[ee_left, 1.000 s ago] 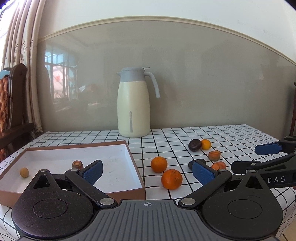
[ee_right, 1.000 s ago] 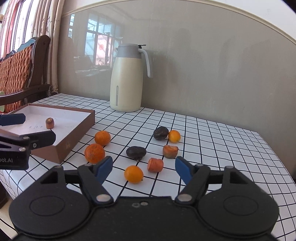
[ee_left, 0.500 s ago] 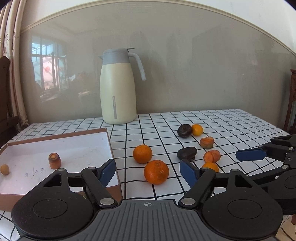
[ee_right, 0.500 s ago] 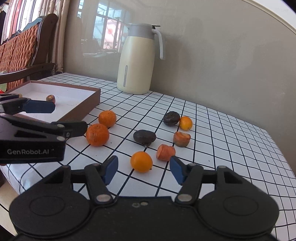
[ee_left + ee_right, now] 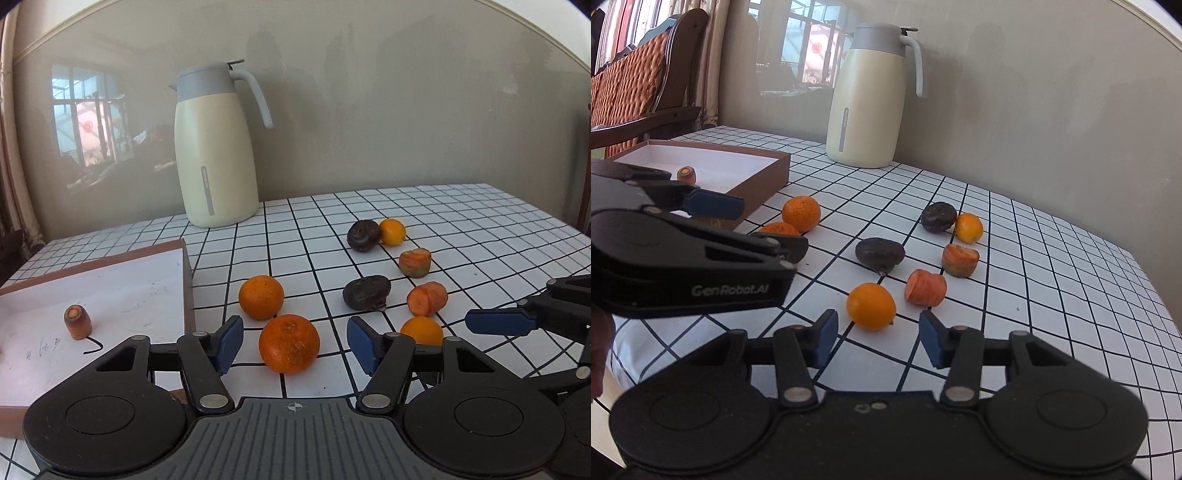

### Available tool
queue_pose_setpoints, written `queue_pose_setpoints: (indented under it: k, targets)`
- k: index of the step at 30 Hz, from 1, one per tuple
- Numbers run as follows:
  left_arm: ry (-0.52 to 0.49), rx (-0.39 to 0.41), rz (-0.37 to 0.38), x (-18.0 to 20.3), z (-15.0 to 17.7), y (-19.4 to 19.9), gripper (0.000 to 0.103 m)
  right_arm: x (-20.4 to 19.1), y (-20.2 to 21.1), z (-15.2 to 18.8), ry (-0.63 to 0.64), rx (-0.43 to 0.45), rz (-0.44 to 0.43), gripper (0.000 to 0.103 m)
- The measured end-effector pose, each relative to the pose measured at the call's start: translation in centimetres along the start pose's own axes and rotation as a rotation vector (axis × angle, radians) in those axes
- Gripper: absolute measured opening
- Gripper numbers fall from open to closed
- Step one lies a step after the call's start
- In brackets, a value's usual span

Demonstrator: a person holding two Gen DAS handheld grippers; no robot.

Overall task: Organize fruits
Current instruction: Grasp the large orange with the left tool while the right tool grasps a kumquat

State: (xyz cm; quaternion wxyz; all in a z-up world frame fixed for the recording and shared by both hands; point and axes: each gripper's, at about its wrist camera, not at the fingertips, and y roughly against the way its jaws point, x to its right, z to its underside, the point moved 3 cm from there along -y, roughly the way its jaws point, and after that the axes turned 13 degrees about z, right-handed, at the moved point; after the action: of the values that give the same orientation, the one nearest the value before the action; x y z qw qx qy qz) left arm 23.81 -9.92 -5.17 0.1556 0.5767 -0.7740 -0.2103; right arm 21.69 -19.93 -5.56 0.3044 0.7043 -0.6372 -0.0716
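Observation:
Fruits lie loose on a checked tablecloth. My left gripper is closing with the nearest orange between its blue pads, and gaps still show on both sides. A second orange sits just behind it. My right gripper is also closing, just short of a small orange fruit, with its pads not touching it. Two dark fruits, two carrot-coloured pieces and another small orange fruit lie beyond. A brown box at the left holds a carrot stub.
A cream thermos jug stands at the back by the wall. In the right wrist view the left gripper's black body fills the left side, over the nearest orange. A wooden chair stands beyond the table's left end.
Both grippers' jaws have narrowed. The left gripper moved right from over the box to the nearest orange. The right gripper came down toward the small orange fruit.

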Motion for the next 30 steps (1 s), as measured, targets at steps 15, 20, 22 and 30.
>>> queue_pose_setpoints:
  k: [15,20,22,30]
  targets:
    - [0.052,-0.069,-0.016,-0.6,0.4,-2.5,0.061,-0.4,-1.6,-0.3,-0.021,0.001,-0.026,0.028]
    - [0.041,-0.072,-0.019,-0.4,0.4,-2.8,0.058,-0.5,-2.2,-0.4,-0.032,-0.011,-0.031,0.022]
    - [0.028,-0.076,-0.029,-0.3,0.4,-2.9,0.057,-0.4,-2.3,-0.4,-0.036,-0.014,-0.029,0.022]
    - [0.039,-0.063,-0.038,-1.2,0.3,-2.7,0.041,0.6,-2.2,-0.5,-0.07,-0.014,0.0,0.022]
